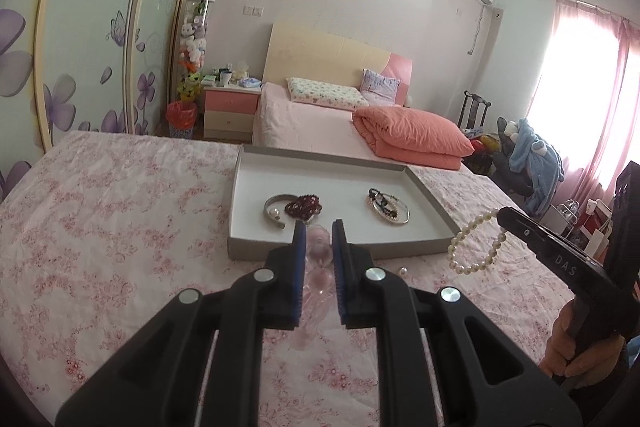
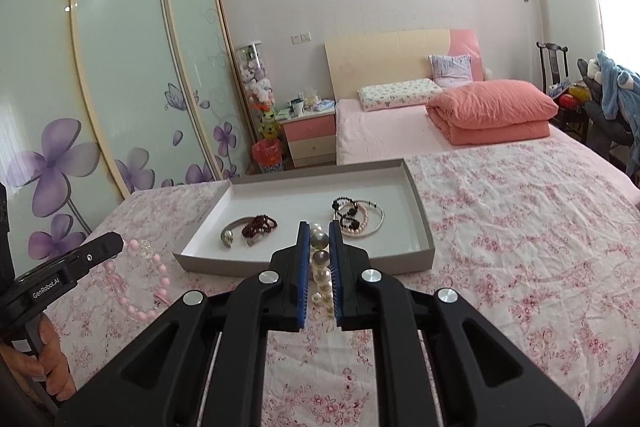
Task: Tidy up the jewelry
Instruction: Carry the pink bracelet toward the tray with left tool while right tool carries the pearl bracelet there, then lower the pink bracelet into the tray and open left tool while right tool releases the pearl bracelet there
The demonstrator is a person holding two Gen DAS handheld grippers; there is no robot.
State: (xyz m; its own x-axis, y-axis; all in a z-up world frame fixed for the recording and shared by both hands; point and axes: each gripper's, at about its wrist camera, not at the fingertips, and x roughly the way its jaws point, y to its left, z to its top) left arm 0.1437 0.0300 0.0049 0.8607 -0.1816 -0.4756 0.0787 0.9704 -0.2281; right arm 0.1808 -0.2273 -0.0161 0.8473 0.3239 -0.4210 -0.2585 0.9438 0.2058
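Partly done: 2 clusters of jewelry already lie in the tray (image 1: 430, 195), just ahead of both grippers. The left gripper (image 1: 318, 233) clamps a pink bead bracelet (image 2: 140, 283); the right gripper (image 2: 319, 233) clamps a pearl bracelet (image 1: 476, 247). Both hang over the bed, still to be placed.

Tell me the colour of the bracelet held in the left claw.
Pale pink, with some clear beads. The pink bracelet shows best in the right wrist view, hanging from the left claw.
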